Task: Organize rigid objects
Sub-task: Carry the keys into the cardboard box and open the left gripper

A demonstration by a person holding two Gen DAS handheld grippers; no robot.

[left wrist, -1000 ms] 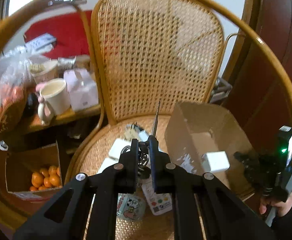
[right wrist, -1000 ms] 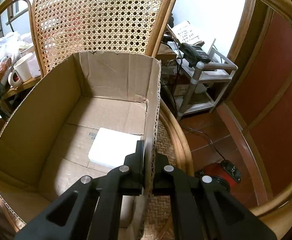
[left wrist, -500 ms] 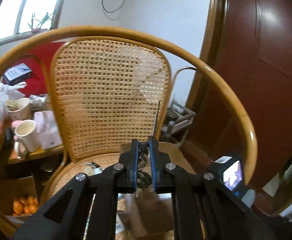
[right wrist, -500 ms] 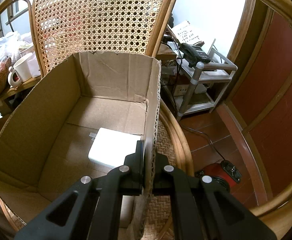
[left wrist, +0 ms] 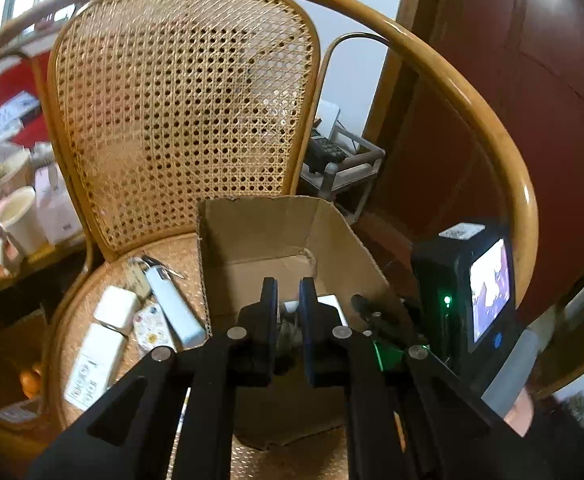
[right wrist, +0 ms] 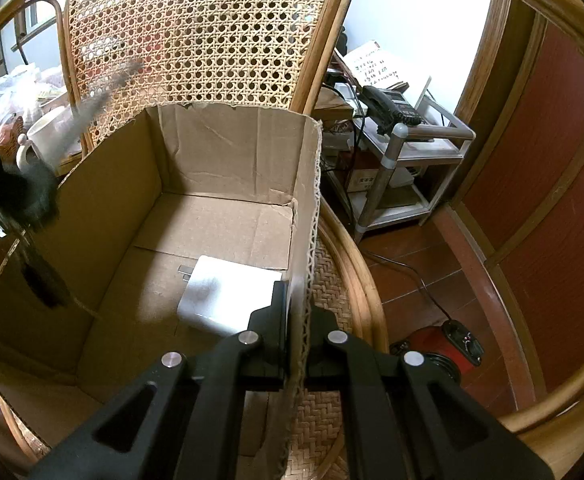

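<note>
While right fingers (right wrist: 296, 312) clench cardboard box (right wrist: 227, 168) wall on rattan chair (left wrist: 179, 92), left fingers (left wrist: 287, 300) grip keys (left wrist: 289, 328).

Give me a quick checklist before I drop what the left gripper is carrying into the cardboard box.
1. Right gripper clamped on the cardboard box wall: ok.
2. Left gripper shut on the small metal object: ok.
3. Left gripper over the box opening: ok.
4. Bare floor beside the white charger: ok.
5. Object hanging clear of the box walls: cannot tell.
</note>
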